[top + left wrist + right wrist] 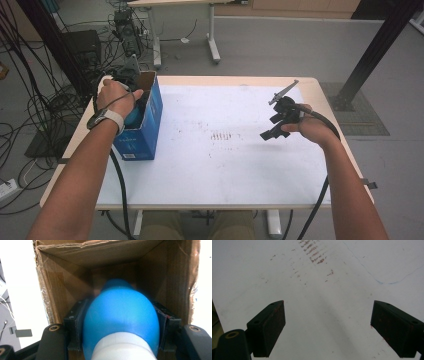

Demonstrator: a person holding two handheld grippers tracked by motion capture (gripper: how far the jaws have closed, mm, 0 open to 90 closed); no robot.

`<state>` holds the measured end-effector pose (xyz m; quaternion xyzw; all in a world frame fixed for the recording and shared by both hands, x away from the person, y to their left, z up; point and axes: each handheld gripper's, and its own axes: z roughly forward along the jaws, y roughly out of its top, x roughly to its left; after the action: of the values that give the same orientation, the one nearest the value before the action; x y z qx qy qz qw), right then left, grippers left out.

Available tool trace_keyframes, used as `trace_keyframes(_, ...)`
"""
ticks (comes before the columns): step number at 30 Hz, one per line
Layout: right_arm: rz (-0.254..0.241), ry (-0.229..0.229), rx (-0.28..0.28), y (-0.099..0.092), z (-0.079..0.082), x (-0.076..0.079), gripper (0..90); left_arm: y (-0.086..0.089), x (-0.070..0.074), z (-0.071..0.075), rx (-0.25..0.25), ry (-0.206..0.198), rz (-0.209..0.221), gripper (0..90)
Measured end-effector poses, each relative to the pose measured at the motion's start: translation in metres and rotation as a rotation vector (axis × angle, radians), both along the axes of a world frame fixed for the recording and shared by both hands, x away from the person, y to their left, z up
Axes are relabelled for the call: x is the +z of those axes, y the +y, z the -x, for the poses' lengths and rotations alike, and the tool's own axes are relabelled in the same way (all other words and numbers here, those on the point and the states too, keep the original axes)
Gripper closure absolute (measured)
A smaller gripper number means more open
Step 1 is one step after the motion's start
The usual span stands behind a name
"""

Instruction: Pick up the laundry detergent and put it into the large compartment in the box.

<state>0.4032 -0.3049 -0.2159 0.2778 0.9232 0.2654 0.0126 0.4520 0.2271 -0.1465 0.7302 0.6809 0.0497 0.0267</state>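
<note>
Bottle: your left gripper (120,340) has its jaws pinched on the sides of a blue bottle (121,320), white cap toward you, body pointing down into the open cardboard box (62,290)
Box: blue outside, standing at the left edge of the surface (225,165); your left hand (116,97) is right over its mouth, so you're likely lowering the bottle in or lifting it out
Right gripper (328,327): jaws spread wide, nothing between them, hovering over bare white top well apart from the box, likely just keeping clear

Black jaws, perhaps reddish-stained pads (272,325)
</note>
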Motion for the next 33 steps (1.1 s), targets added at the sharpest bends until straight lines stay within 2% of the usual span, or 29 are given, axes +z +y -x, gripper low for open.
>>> trace_keyframes(33,0.006,-0.002,0.007,0.0040,-0.0004,0.0034,12.5,0.0020,0.0002,0.0014,0.003,0.003,0.005,37.5)
